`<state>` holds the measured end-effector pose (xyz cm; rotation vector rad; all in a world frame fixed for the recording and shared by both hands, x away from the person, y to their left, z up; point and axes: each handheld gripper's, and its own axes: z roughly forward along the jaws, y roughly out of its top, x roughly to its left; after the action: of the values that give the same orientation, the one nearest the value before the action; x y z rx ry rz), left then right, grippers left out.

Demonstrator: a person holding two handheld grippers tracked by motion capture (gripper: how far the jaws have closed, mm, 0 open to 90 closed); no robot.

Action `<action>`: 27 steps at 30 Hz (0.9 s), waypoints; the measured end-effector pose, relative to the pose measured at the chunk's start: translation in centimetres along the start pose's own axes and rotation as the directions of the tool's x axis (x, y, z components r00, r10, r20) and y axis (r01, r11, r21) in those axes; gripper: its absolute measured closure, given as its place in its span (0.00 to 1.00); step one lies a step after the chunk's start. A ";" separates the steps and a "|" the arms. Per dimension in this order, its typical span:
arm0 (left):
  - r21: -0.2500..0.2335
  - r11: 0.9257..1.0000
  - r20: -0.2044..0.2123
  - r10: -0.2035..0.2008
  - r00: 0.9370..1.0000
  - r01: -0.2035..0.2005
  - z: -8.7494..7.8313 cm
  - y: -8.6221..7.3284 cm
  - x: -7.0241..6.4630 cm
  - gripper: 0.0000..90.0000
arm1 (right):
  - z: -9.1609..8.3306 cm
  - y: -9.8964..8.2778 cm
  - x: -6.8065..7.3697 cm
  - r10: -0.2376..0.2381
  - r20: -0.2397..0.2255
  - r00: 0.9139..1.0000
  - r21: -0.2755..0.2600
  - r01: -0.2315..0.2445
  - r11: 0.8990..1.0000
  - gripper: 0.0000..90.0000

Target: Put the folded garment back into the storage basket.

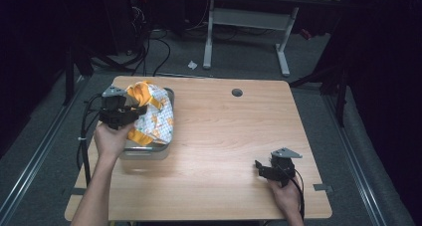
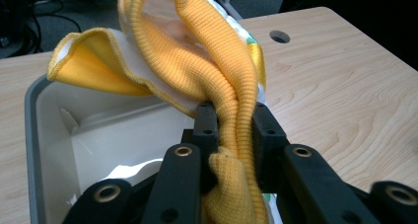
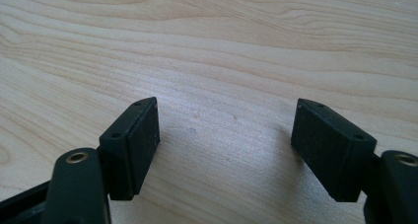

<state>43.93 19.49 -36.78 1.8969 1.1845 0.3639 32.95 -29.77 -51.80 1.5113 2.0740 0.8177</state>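
Note:
My left gripper [image 1: 130, 112] [image 2: 235, 116] is shut on the ribbed orange band of a small garment [image 2: 207, 61], held over a grey bin [image 2: 37, 135]. In the high view the garment [image 1: 157, 117], white with orange print and orange trim, drapes over the bin [image 1: 144, 151] at the table's left side. My right gripper [image 1: 259, 165] [image 3: 224, 135] rests low over bare wood near the table's front right, jaws wide apart with nothing between them.
The wooden table [image 1: 224, 136] has a round cable hole [image 1: 237, 92] near its far edge. Behind it stand a white desk frame [image 1: 246, 22] and cables on the floor. The bin's inside [image 2: 98, 145] is white.

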 end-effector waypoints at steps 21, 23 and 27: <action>0.130 0.991 -0.081 -0.016 0.997 0.027 4.2 -2.3 2.5 0.85 | 0.0 0.0 0.0 0.000 0.000 1.000 0.000 0.000 1.000 0.30; 0.144 0.989 -0.086 -0.016 0.996 0.028 4.6 -2.5 2.6 0.85 | 0.0 0.0 0.0 0.000 0.000 1.000 0.000 0.000 1.000 0.30; 0.163 0.986 -0.098 -0.007 0.995 0.023 5.4 -2.7 2.7 0.85 | 0.0 0.0 0.0 0.000 0.000 1.000 0.000 0.000 1.000 0.30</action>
<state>47.09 19.51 -42.59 2.0301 1.3275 0.3638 32.95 -29.77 -51.80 1.5111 2.0741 0.8176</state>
